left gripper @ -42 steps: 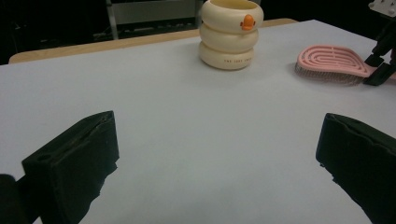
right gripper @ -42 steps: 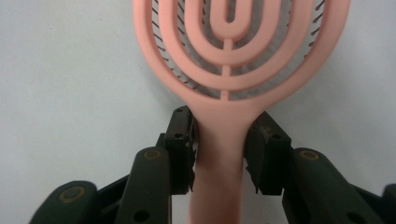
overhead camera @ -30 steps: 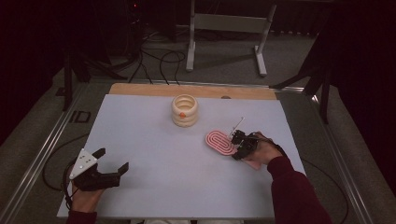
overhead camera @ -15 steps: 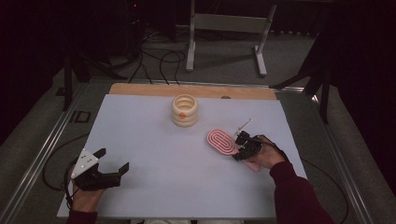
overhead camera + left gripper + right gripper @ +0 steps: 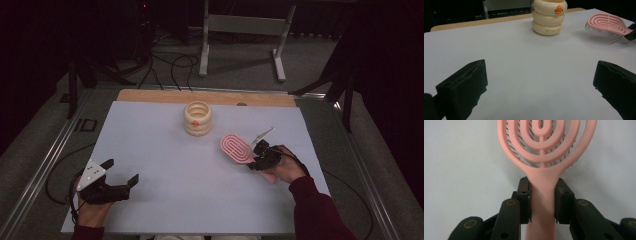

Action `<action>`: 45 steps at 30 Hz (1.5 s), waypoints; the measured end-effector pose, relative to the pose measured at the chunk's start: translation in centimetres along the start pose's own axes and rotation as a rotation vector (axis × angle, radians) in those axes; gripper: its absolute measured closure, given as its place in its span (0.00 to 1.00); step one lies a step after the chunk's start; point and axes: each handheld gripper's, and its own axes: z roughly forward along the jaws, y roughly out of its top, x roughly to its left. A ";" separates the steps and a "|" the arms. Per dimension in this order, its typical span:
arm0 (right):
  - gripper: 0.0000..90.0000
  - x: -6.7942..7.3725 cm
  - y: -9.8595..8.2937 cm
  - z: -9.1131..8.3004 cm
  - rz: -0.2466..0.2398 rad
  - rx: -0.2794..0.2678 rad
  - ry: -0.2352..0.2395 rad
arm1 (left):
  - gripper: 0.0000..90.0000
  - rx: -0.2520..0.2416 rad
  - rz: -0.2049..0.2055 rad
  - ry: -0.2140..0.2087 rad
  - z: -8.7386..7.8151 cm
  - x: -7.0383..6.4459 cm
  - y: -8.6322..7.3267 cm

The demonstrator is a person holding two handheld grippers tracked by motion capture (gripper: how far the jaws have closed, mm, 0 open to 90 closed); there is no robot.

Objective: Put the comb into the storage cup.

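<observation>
1. We see, from above, a white surface (image 5: 200,190) with a person's two hands coming in from the near edge, each holding a black claw.
2. Our right claw (image 5: 261,156) is closed on the handle of a pink hairbrush (image 5: 236,148), at the right side of the surface.
3. In the right gripper view the two jaws press the brush handle from either side, just below the oval head with its looped ribs.
4. In the left gripper view the brush head sits raised a little above the surface, bristles down, with a shadow beneath it.
5. Our left claw (image 5: 119,176) rests at the near left corner, jaws wide apart and holding nothing.
6. A cream ringed cup (image 5: 197,118) with a small orange duck bill stands upright toward the far middle, near the brush but not touching it.
</observation>
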 end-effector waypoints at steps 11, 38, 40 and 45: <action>0.79 1.1 0.3 -1.4 -0.007 -0.122 -0.004 | 0.00 0.016 -0.003 0.018 0.2 0.0 0.0; 0.79 3.5 0.8 -3.7 0.009 -0.374 -0.034 | 0.00 0.030 0.003 0.003 0.3 -0.5 1.4; 0.79 3.7 0.8 -3.8 0.010 -0.391 -0.035 | 0.00 0.035 -0.002 -0.005 0.2 -0.4 1.7; 0.79 4.2 0.8 -3.9 0.014 -0.433 -0.037 | 0.00 0.033 -0.009 -0.018 0.1 -0.3 2.5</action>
